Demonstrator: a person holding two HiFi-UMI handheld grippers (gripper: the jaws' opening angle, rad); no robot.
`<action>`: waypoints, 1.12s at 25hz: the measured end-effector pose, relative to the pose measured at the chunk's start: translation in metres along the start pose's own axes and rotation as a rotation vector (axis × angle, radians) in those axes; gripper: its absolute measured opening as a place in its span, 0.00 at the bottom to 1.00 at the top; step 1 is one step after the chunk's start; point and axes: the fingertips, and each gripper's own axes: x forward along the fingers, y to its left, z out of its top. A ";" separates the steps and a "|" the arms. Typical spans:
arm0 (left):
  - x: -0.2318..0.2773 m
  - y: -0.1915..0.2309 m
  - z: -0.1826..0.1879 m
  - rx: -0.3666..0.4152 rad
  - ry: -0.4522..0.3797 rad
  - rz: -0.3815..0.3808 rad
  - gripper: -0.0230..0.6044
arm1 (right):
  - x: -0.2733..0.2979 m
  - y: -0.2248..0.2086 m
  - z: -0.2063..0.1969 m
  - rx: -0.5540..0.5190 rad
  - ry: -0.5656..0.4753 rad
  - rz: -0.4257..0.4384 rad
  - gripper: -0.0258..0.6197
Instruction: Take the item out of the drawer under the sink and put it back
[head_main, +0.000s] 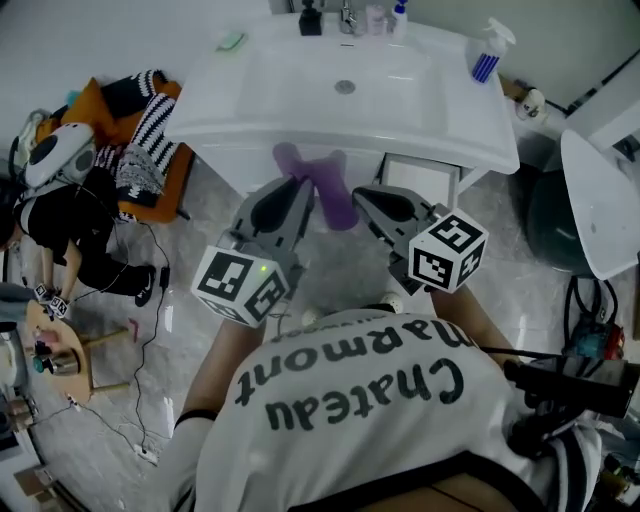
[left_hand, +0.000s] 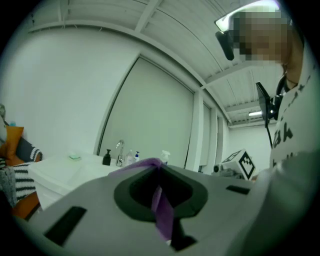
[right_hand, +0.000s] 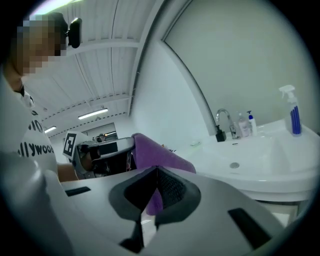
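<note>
White walls and a pale stone floor (head_main: 180, 330) surround a white sink (head_main: 300, 100). A tap (head_main: 348, 15) and a blue spray bottle (head_main: 488, 52) stand on its rim, and striped clothes (head_main: 140, 130) are heaped off to one side.

From the head view, the person faces the basin with both tools raised in front of it. The left tool (head_main: 297, 190) and the right tool (head_main: 362, 197) each pinch one side of a purple cloth (head_main: 325, 185). It hangs slack between them in the air, below the basin's front edge and clear of the floor. A white cabinet front shows under the basin, but I cannot tell whether the drawer stands open.

In the left gripper view, the left tool (left_hand: 159, 167) has its jaws closed on a fold of the purple cloth (left_hand: 163, 215), which runs down between the pads and drapes over the tips.

In the right gripper view, the right tool (right_hand: 156, 170) is likewise clamped on the purple cloth (right_hand: 155, 150), which bunches up beyond its tips toward the other tool.

The cloth looks to be out of the drawer, so the putting-back half is probably what's in hand. I'd judge the next move calls for lowering both tools together toward the drawer. Both pinches should hold until the cloth lies inside, and only then should the jaws open.
</note>
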 end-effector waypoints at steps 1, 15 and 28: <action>-0.011 0.010 0.001 -0.006 -0.004 0.010 0.07 | 0.011 0.012 -0.005 -0.010 0.015 0.014 0.06; -0.119 0.108 -0.006 -0.040 0.026 0.135 0.07 | 0.114 0.103 -0.027 -0.052 0.053 0.075 0.06; -0.157 0.144 -0.001 -0.097 -0.035 0.185 0.07 | 0.151 0.131 -0.033 -0.118 0.117 0.115 0.06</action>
